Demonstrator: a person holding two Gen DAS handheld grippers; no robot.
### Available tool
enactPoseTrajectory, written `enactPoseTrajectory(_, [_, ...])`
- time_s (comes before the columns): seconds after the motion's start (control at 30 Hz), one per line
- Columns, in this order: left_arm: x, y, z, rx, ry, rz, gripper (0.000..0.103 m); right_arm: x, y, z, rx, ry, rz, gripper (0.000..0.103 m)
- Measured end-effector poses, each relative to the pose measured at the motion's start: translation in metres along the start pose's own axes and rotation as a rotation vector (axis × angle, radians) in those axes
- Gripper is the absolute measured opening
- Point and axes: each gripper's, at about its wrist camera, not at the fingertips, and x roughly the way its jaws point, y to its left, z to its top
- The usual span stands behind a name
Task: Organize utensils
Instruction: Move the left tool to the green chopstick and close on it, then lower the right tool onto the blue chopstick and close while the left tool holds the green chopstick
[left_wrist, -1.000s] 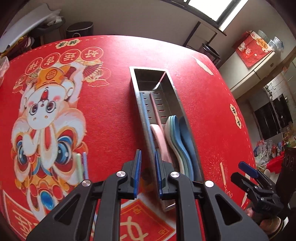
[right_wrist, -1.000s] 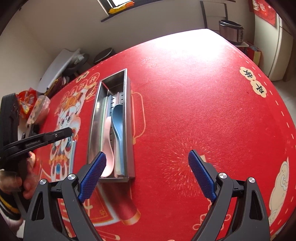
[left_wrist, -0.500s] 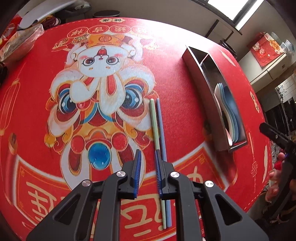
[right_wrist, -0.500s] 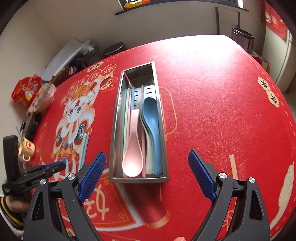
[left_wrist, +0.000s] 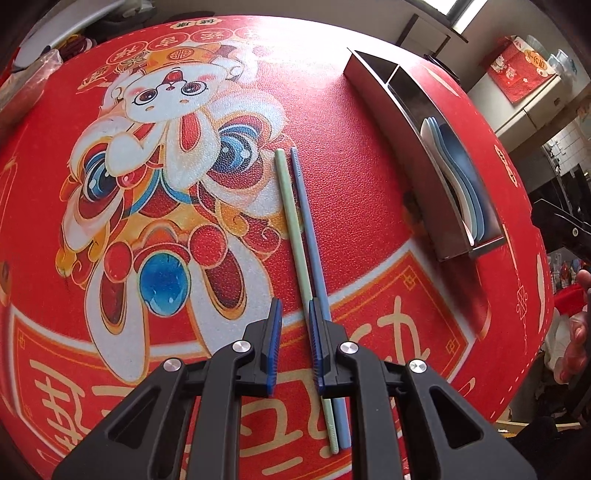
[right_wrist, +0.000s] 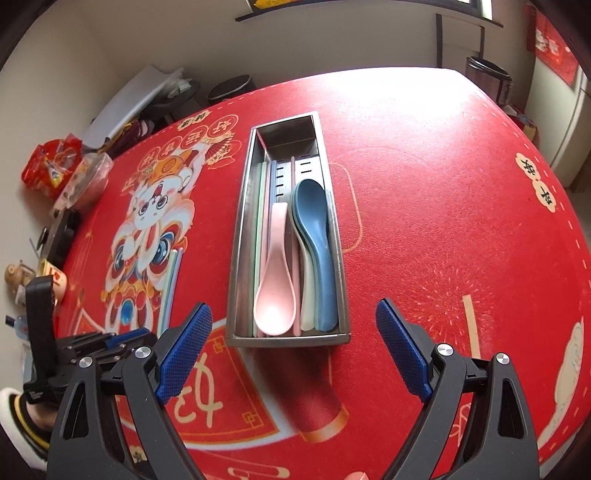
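Observation:
A green chopstick (left_wrist: 291, 221) and a blue chopstick (left_wrist: 308, 221) lie side by side on the red tablecloth. My left gripper (left_wrist: 294, 343) hovers over their near half, jaws a small gap apart and empty; its right finger (left_wrist: 317, 347) covers part of them. The steel utensil tray (right_wrist: 243, 206) holds a pink spoon (right_wrist: 275, 284), a blue spoon (right_wrist: 314, 229), a pale spoon and chopsticks along its left side. It also shows in the left wrist view (left_wrist: 413, 147). My right gripper (right_wrist: 293, 350) is wide open and empty, just short of the tray's near end.
The tablecloth carries a large cartoon print (left_wrist: 159, 166). Snack bags (right_wrist: 51, 162), a plastic box (right_wrist: 86, 177) and small items sit at the table's far left edge. A bin (right_wrist: 487, 79) and chair stand beyond the far edge.
My left gripper swung left from over the tray to the two chopsticks and came closer to them. My right gripper moved in line with the tray's near end.

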Motion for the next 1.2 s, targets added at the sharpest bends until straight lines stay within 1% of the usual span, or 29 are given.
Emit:
enactPoseTrajectory(0.2, [0.003,-0.006,0.006,0.023,0.004,0.012,0.015,-0.002,-0.001,0.0,0.002,-0.003,-0.005,0.087])
enactPoseTrajectory(0.57, [0.012,-0.023,0.02,0.074,-0.02,0.089,0.015,-0.001,0.003,-0.001,-0.01,0.0,-0.004,0.087])
enactPoseTrajectory(0.67, [0.013,-0.023,0.021,0.054,-0.029,0.093,0.014,-0.002,0.003,-0.001,-0.004,-0.007,0.011,0.087])
enactPoseTrajectory(0.77, [0.012,-0.017,0.02,0.033,-0.037,0.094,0.006,-0.002,0.004,-0.001,-0.001,-0.012,0.003,0.087])
enactPoseTrajectory(0.93, [0.007,0.001,0.013,-0.013,-0.045,0.046,0.006,-0.001,0.007,-0.002,-0.005,-0.007,-0.01,0.087])
enactPoseTrajectory(1.2, [-0.008,0.029,0.005,-0.105,-0.076,0.042,0.006,0.002,0.029,-0.002,-0.054,0.008,0.01,0.087])
